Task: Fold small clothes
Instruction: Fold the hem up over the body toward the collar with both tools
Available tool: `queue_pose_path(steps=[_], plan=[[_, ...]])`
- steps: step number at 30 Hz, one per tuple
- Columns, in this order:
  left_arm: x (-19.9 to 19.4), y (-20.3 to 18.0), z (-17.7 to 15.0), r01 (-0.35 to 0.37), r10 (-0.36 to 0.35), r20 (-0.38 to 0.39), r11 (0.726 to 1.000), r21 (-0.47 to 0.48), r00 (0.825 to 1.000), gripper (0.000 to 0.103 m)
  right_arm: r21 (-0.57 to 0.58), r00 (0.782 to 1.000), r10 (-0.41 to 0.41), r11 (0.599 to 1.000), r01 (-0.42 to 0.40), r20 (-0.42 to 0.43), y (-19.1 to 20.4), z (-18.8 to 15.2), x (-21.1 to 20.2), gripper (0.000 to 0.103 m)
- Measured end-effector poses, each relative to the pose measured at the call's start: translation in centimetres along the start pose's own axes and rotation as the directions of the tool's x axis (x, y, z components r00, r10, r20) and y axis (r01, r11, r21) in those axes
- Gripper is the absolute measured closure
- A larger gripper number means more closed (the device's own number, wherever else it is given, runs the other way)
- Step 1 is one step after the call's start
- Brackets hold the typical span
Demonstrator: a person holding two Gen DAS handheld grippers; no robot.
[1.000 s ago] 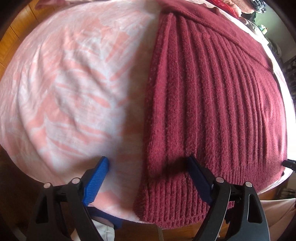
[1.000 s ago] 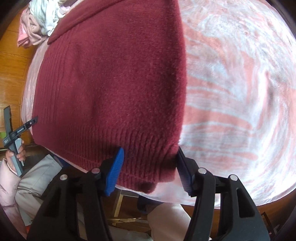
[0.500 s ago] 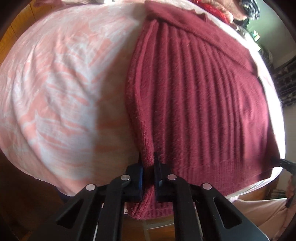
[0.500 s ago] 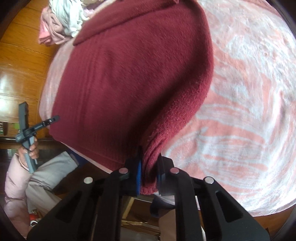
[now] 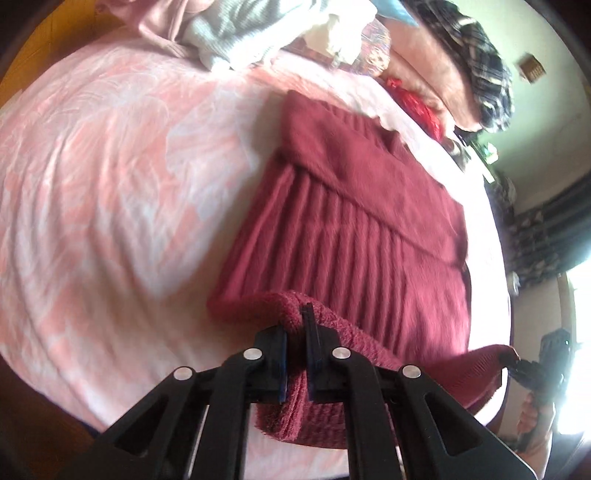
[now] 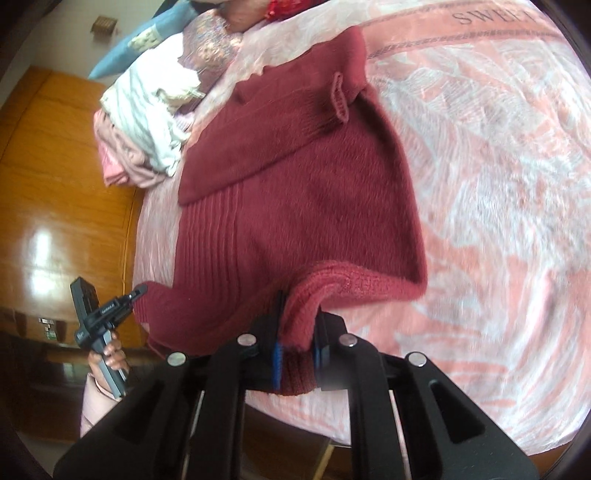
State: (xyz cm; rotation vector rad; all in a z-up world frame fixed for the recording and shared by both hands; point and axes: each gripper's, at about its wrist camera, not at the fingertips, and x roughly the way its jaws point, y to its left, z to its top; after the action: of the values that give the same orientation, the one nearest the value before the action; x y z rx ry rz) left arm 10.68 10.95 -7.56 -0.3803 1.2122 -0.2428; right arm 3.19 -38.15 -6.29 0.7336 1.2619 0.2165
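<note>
A dark red knitted sweater [image 5: 351,221] [image 6: 303,192] lies on a pink and white patterned bedspread [image 5: 103,177] [image 6: 498,166], its sleeves folded across the body. My left gripper [image 5: 297,317] is shut on the left corner of the ribbed bottom hem, which is raised off the bed. My right gripper [image 6: 299,321] is shut on the hem's right corner, also raised. The hem hangs slack between the two grips. In the right wrist view the left gripper [image 6: 138,290] shows at the far left with a hand on its handle.
A heap of light clothes [image 5: 258,33] [image 6: 147,122] lies at the far end of the bed beside pillows [image 5: 443,74]. A red item [image 5: 413,107] sits near them. A wooden wardrobe [image 6: 55,177] stands beside the bed. Curtains [image 5: 543,240] hang on the other side.
Both grippers went from open around the hem corners to shut on them. They then rose and tilted up, lifting the hem off the bed and bringing the far end of the bed into view.
</note>
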Motion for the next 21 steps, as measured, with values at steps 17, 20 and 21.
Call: queue_pose_path(steps=[17, 20, 21], plan=[[7.1, 0.3, 8.5, -0.034, 0.028, -0.036, 0.987, -0.159, 0.999, 0.07, 0.221, 0.99, -0.133, 0.968, 0.118, 0.052, -4.4, 7.6, 2.2, 0.065], [5.3, 0.6, 9.1, -0.066, 0.071, 0.041, 0.991, -0.119, 0.997, 0.055, 0.147, 0.986, -0.133, 0.982, 0.118, 0.098, -3.8, 7.6, 0.4, 0.065], [4.5, 0.7, 9.3, -0.077, 0.084, 0.067, 0.992, -0.098, 0.994, 0.055, 0.123, 0.987, -0.128, 0.986, 0.115, 0.1, -3.6, 7.6, 0.2, 0.064]])
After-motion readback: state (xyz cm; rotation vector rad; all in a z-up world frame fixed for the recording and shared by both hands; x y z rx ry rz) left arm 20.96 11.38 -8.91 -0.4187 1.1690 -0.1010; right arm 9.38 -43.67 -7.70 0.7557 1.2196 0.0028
